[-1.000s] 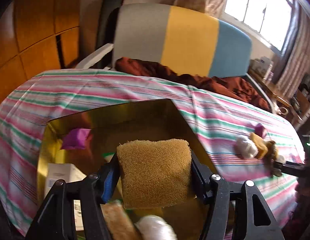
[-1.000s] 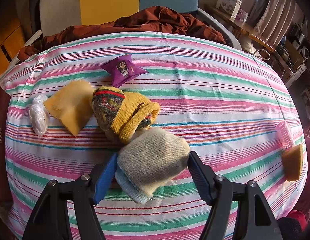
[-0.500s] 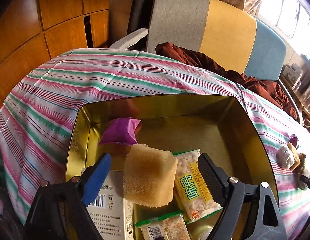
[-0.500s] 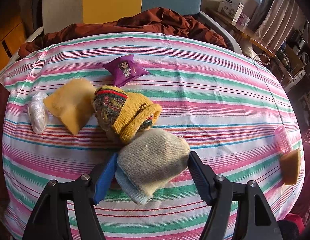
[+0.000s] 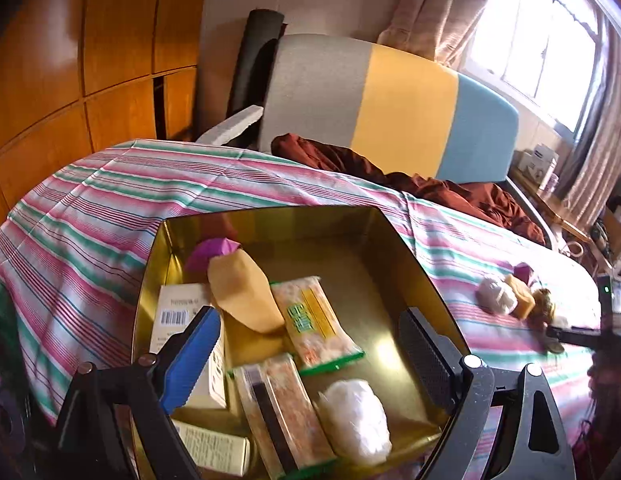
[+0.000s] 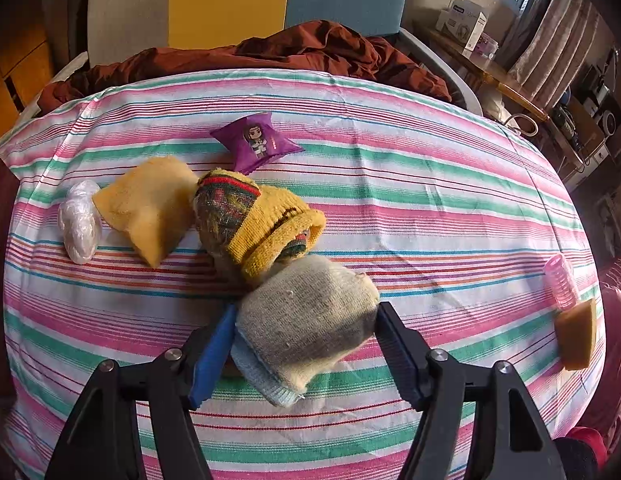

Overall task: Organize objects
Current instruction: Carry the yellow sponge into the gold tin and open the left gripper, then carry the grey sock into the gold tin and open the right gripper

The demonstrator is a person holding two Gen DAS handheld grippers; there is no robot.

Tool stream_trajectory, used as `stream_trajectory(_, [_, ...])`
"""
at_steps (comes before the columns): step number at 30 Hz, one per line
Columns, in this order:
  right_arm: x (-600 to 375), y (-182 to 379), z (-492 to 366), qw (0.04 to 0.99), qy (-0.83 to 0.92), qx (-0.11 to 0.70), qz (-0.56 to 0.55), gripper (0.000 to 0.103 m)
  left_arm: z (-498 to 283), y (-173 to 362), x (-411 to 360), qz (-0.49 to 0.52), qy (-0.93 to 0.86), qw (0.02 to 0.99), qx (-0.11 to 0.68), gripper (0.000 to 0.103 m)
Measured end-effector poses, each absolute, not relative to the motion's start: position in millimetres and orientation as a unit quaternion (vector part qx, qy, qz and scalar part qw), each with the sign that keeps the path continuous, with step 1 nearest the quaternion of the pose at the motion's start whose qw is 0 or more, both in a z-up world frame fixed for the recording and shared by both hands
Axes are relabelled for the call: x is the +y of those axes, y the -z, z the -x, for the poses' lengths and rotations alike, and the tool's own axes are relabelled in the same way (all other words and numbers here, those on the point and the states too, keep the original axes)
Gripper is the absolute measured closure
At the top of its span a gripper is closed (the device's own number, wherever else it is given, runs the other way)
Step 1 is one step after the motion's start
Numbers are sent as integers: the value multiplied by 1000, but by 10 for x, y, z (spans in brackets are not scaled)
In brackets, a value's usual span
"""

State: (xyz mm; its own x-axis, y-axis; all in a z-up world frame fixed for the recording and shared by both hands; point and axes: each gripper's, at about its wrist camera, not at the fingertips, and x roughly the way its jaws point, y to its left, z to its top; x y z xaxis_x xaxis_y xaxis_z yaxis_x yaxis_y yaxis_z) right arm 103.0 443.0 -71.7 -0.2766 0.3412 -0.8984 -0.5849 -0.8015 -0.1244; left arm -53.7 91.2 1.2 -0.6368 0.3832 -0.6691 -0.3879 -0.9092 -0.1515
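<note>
Home bedroom: striped bedsheet [image 6: 390, 184], curtains [image 5: 426, 8], wooden wardrobe [image 5: 70, 60].

The yellow sponge [image 5: 246, 294], clamped in the left claw [image 5: 310, 354] a second ago, has been released into the gold tin [image 5: 422, 276]; the jaws have just been opening, and nothing is held between them.

Striped headboard [image 5: 394, 108] behind rumpled brown blanket [image 6: 270, 56]; wooden wardrobe panels [image 5: 70, 60] at left; curtained window [image 5: 530, 40]; cardboard box [image 6: 462, 22], possibly an appliance carton.
</note>
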Motion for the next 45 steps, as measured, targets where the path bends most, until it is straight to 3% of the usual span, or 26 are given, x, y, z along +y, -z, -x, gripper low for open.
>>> stream_trajectory(13, [3539,500,-867,167,-828,132,519,35,325,10,608,370,-907,201,5,12])
stream_trajectory(25, [2363,-123,-369,50,-891,69,446,35,309,70,172,378,-909,172,-33,12])
stream_trajectory(36, [1640,5,-37,-14,-889,14,457,35,325,121,-49,383,-909,155,-49,12])
stream_trajectory(45, [1365,295,175,-12,-870,-61,488,34,332,158,-212,387,-910,138,-54,12])
